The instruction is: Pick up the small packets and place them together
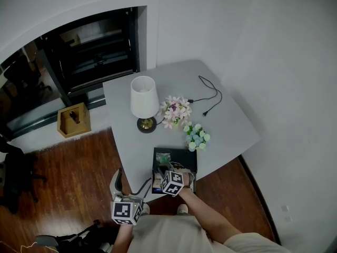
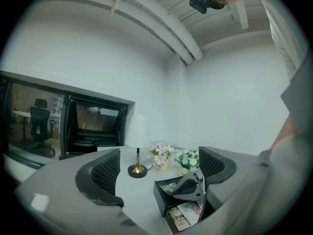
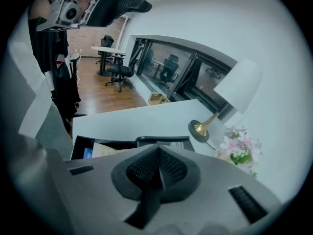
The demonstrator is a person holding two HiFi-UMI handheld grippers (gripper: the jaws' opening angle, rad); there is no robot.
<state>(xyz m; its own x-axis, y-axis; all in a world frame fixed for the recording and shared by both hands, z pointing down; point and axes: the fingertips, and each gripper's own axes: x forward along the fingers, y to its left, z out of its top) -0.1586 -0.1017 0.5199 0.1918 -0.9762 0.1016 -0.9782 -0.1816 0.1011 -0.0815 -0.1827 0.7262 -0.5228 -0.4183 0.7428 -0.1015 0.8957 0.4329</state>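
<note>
A black open box (image 1: 156,153) stands near the front edge of the grey table (image 1: 231,125). Inside it lie small packets, a greenish one (image 1: 163,157) at the back and a printed one (image 1: 157,182) at the front left. My right gripper (image 1: 171,168) hangs over the box, tilted down, its jaws shut with nothing seen between them (image 3: 157,153). In the left gripper view the same packets (image 2: 186,213) lie under the right gripper (image 2: 193,186). My left gripper (image 1: 118,185) is held off the table's front left edge, pointing about level, open and empty (image 2: 161,173).
A white-shaded lamp (image 1: 144,101) with a brass base stands mid-table. Beside it are pink flowers (image 1: 175,111) and a blue-white bunch (image 1: 196,136) just behind the box. A black cable (image 1: 210,96) runs at the back right. A wooden box (image 1: 73,119) sits on the floor at the left.
</note>
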